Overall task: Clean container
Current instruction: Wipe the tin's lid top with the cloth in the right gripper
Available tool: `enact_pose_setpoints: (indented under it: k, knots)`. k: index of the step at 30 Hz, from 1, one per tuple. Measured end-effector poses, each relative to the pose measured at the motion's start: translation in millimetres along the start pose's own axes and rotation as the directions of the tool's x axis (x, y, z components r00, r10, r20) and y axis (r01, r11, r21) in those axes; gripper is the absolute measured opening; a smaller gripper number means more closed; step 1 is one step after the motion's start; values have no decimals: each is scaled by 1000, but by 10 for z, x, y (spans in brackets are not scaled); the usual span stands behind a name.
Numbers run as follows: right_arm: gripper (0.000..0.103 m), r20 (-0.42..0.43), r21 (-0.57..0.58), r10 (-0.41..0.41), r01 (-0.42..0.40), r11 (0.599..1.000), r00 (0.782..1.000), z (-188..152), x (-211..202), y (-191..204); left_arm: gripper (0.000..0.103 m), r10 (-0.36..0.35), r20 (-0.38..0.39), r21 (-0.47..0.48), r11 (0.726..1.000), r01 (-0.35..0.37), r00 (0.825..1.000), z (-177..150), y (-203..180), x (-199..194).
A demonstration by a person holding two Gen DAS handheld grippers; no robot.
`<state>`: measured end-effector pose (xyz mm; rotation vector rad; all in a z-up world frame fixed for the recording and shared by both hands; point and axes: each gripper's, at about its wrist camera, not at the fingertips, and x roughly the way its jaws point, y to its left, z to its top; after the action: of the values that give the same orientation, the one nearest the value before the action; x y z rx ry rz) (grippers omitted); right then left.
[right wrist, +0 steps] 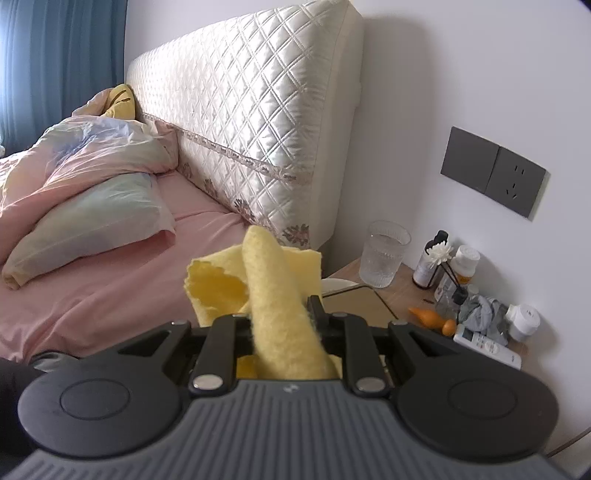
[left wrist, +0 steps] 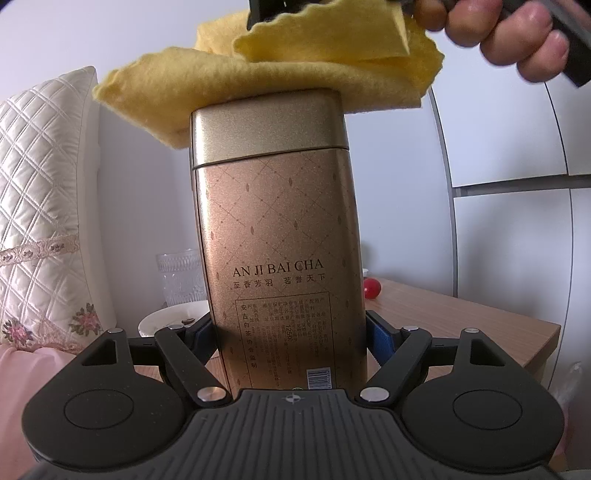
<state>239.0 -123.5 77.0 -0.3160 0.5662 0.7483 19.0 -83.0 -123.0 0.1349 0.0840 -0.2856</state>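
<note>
A tall gold tea tin (left wrist: 280, 229) with a paler lid stands upright in the left wrist view, and my left gripper (left wrist: 290, 332) is shut on its lower body, blue pads (left wrist: 380, 338) pressed against both sides. A yellow cloth (left wrist: 258, 81) lies draped over the lid. The right gripper (left wrist: 266, 11) pinches the cloth from above, with a person's fingers (left wrist: 517, 40) beside it. In the right wrist view my right gripper (right wrist: 280, 314) is shut on the bunched yellow cloth (right wrist: 273, 295). The tin's lid (right wrist: 354, 306) shows just below and to the right of it.
The wooden nightstand (left wrist: 461, 325) carries a ribbed glass (right wrist: 384, 254), a white plate (left wrist: 166, 321), a red ball (left wrist: 371, 290), small bottles (right wrist: 465, 266), an orange object (right wrist: 432, 317) and a remote (right wrist: 487, 347). A quilted headboard (right wrist: 251, 110) and pink bed (right wrist: 110, 280) lie left.
</note>
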Motion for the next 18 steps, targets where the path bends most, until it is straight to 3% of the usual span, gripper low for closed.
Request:
enact_pose_setpoints:
  k: [6, 14, 18]
  knots:
    - [20, 19, -11, -64, 65, 998, 998, 19, 92, -124, 82, 0, -2, 2, 1000, 0, 1000, 99, 110, 97]
    - [20, 2, 2, 20, -20, 1000, 1000, -21, -81, 156, 82, 0, 1, 4, 1000, 0, 1000, -16, -29, -86]
    - [20, -1, -26, 13, -13, 1000, 1000, -10, -83, 220, 82, -1, 3, 4, 1000, 1, 1000, -18, -14, -115]
